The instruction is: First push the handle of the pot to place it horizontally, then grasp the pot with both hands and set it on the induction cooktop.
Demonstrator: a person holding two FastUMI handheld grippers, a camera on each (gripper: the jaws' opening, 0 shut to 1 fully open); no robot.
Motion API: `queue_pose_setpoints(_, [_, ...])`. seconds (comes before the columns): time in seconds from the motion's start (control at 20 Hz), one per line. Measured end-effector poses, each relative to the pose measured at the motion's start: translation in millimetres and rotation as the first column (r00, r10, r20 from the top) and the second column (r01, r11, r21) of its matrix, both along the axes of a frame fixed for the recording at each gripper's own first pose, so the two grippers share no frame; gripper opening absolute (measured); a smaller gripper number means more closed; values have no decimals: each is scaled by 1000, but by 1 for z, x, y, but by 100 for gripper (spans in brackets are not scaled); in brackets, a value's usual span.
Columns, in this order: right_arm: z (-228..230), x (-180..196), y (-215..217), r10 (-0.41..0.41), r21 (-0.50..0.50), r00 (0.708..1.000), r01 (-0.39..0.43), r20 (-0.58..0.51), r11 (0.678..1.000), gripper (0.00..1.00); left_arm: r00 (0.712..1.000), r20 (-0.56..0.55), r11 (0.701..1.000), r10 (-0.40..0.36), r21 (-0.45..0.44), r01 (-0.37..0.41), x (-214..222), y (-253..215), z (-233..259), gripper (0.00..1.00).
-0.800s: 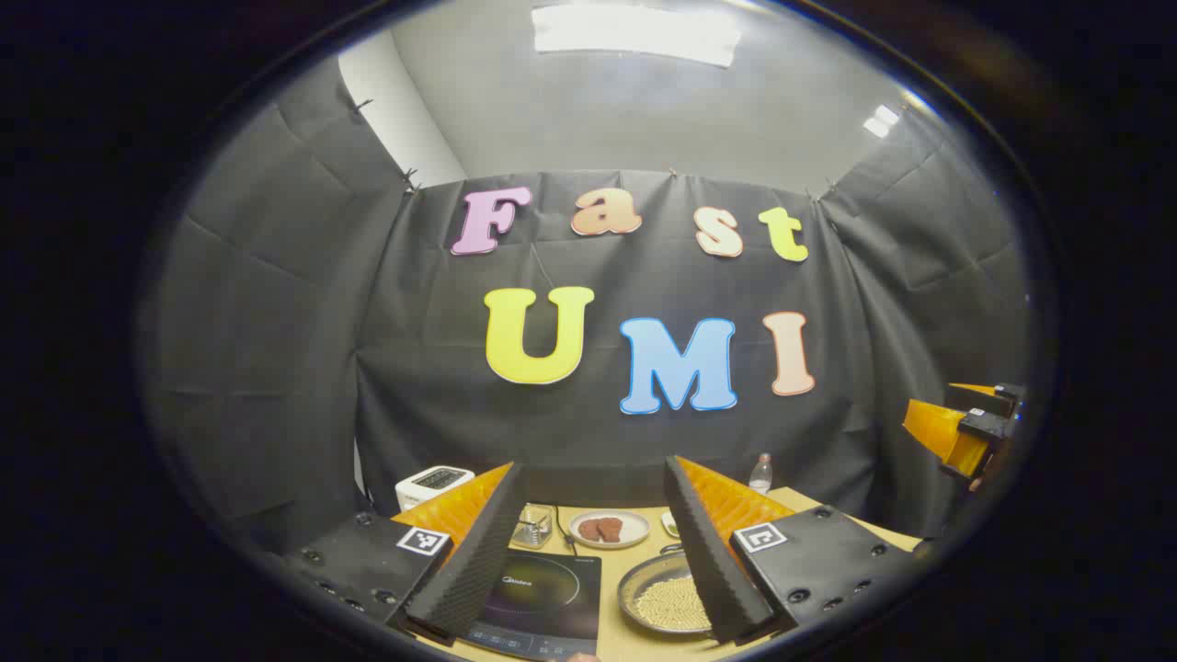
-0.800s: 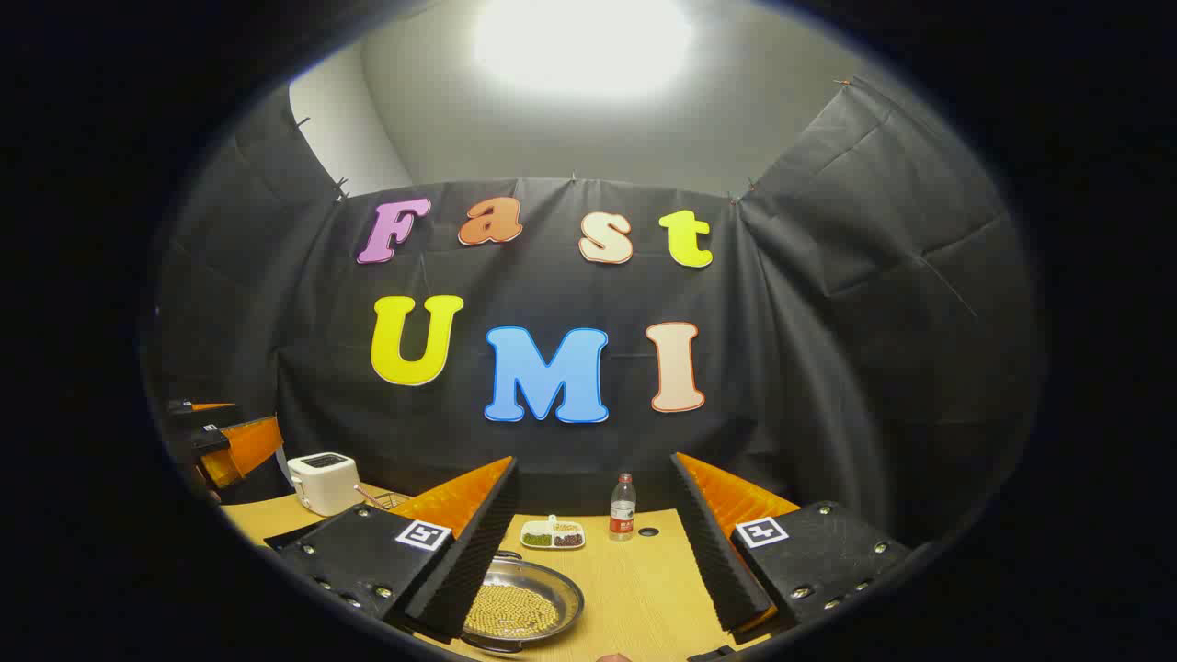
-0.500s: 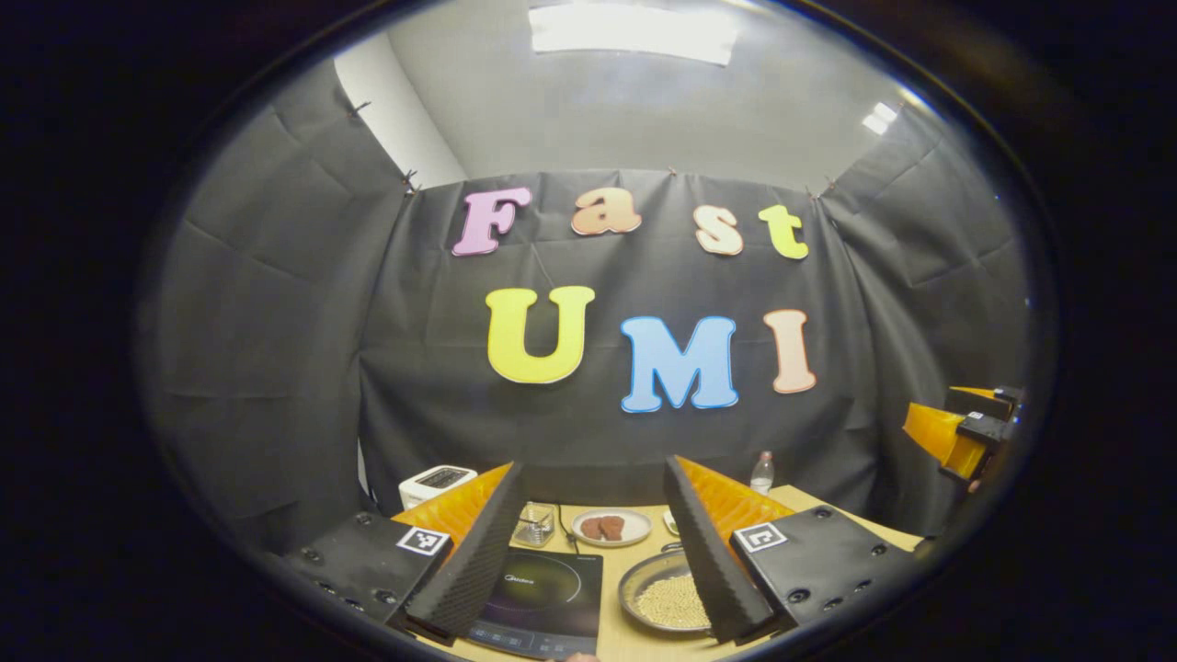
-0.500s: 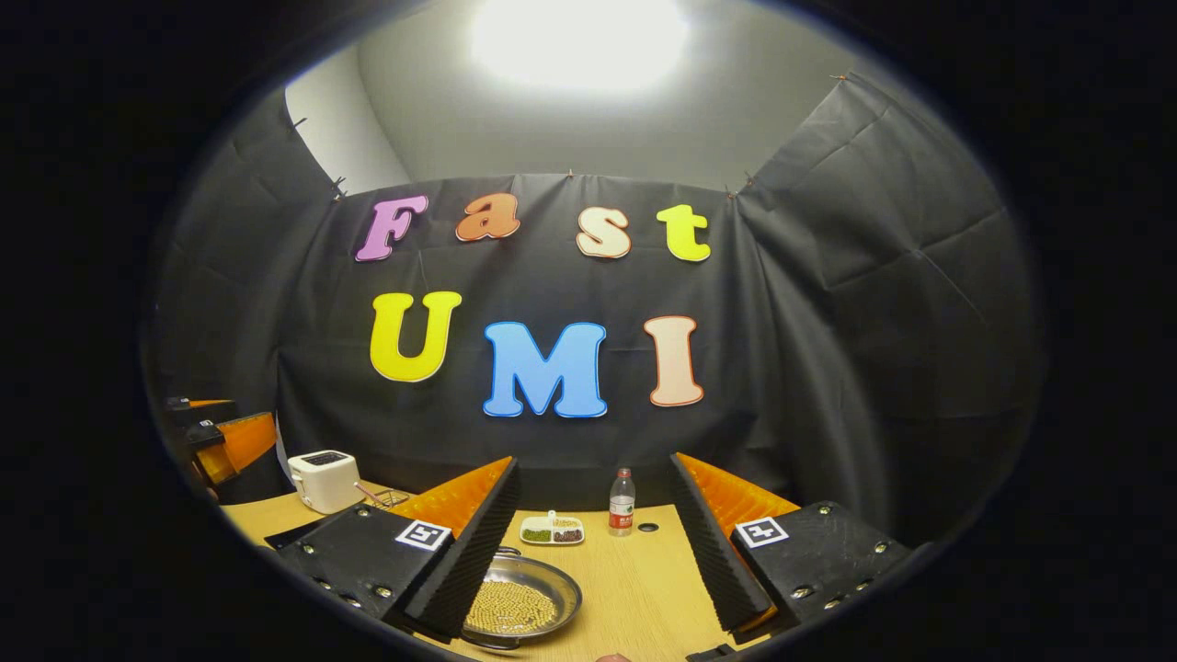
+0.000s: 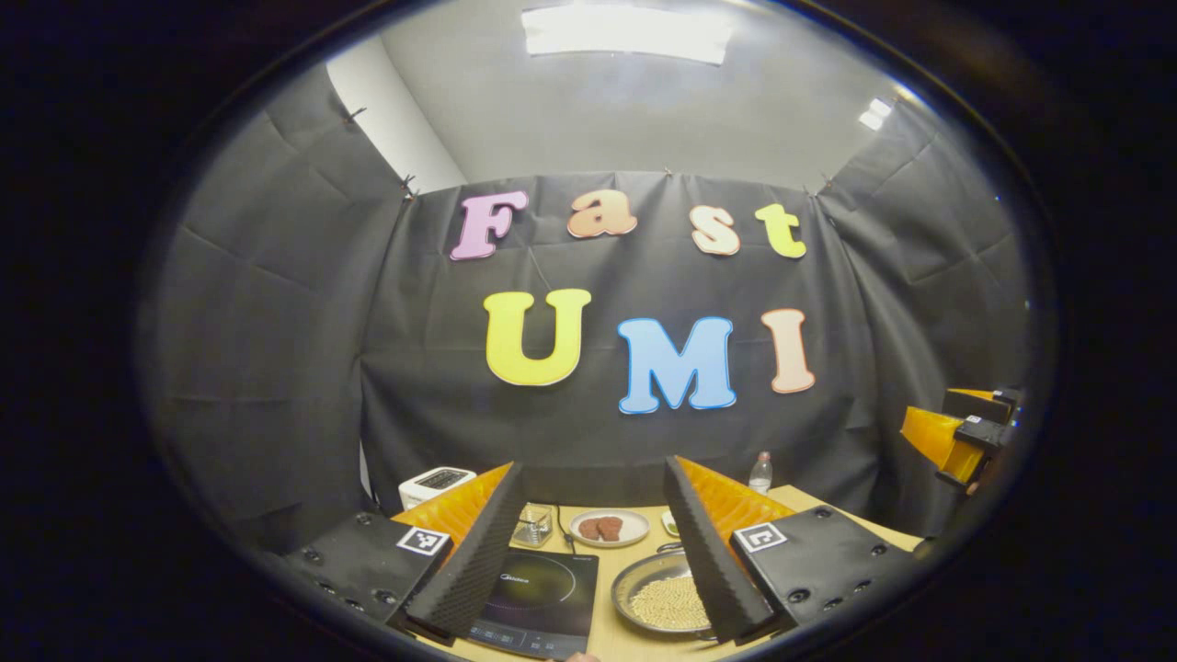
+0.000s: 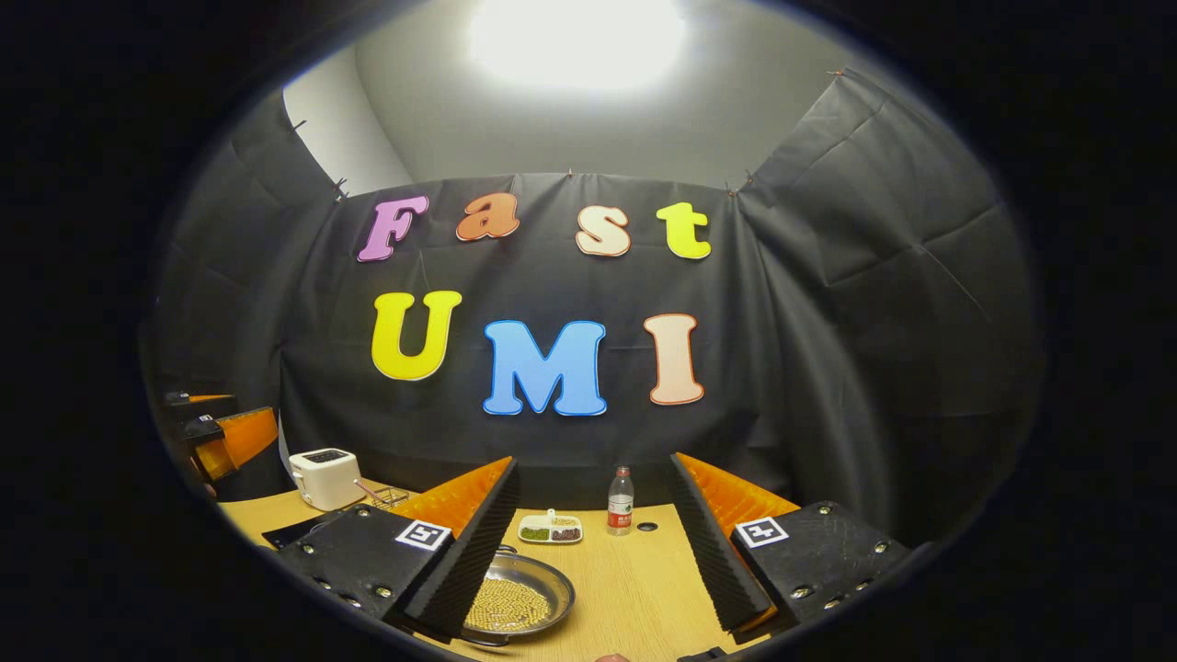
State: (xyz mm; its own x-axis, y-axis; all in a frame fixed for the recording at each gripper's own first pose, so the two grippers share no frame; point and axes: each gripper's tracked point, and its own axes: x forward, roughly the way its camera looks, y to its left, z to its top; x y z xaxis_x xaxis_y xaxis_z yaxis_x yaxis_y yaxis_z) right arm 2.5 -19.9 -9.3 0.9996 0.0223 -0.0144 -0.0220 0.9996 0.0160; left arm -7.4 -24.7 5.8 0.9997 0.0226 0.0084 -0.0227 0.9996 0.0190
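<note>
Left hand-held gripper point(image 5: 593, 552): fingers spread wide, holding nothing, raised above the near edge of the wooden desk point(image 5: 630, 565). In the left gripper view the black induction cooktop point(image 5: 538, 602) lies on the desk between the fingers, partly behind the left finger. The pot point(image 5: 657, 596), a shallow round metal pan filled with small pale yellow beans, sits on the desk just to the right of the cooktop, apart from it; the right finger covers its right part. The pot's handle cannot be made out clearly in either view.

Behind the cooktop stand a small wire basket point(image 5: 533, 526) and a plate with brown pieces of food point(image 5: 609, 528). A white toaster point(image 5: 435, 481) stands at the far left corner of the desk. A clear bottle with a red label point(image 5: 759, 473) stands near the back wall.

Right hand-held gripper point(image 6: 593, 552): fingers spread wide, holding nothing, raised above the desk. In the right gripper view the pot point(image 6: 517, 602) lies low and left, its left part hidden by the left finger. Beyond it a small divided dish with green and dark contents point(image 6: 550, 530) sits just beside the bottle point(image 6: 621, 501). The toaster point(image 6: 325, 478) stands at far left.

The right hand-held gripper also shows at the right edge of the left gripper view point(image 5: 961, 437), and the left hand-held gripper at the left edge of the right gripper view point(image 6: 221, 441). Both are held well above the desk.
</note>
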Motion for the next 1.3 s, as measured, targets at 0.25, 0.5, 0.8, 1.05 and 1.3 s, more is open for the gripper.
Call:
queue_pose_setpoints(0.25, [-6,9,-2,35,8,999,-35,-9,999,97,1000,3,1000,29,-2,-29,2,-8,1,97])
queue_pose_setpoints(0.5, [-11,20,4,100,27,995,-100,-10,995,97,996,20,996,82,19,-83,-1,-7,5,97])
queue_pose_setpoints(0.8, [-19,32,26,163,42,986,-162,-21,986,97,992,35,992,124,25,-125,-2,7,12,95])
queue_pose_setpoints(1.05, [-27,40,53,181,37,983,-180,-37,983,90,992,39,992,118,32,-119,13,24,9,96])
queue_pose_setpoints(1.3, [-38,48,88,218,38,973,-216,-70,976,47,991,60,993,120,17,-121,27,46,14,96])
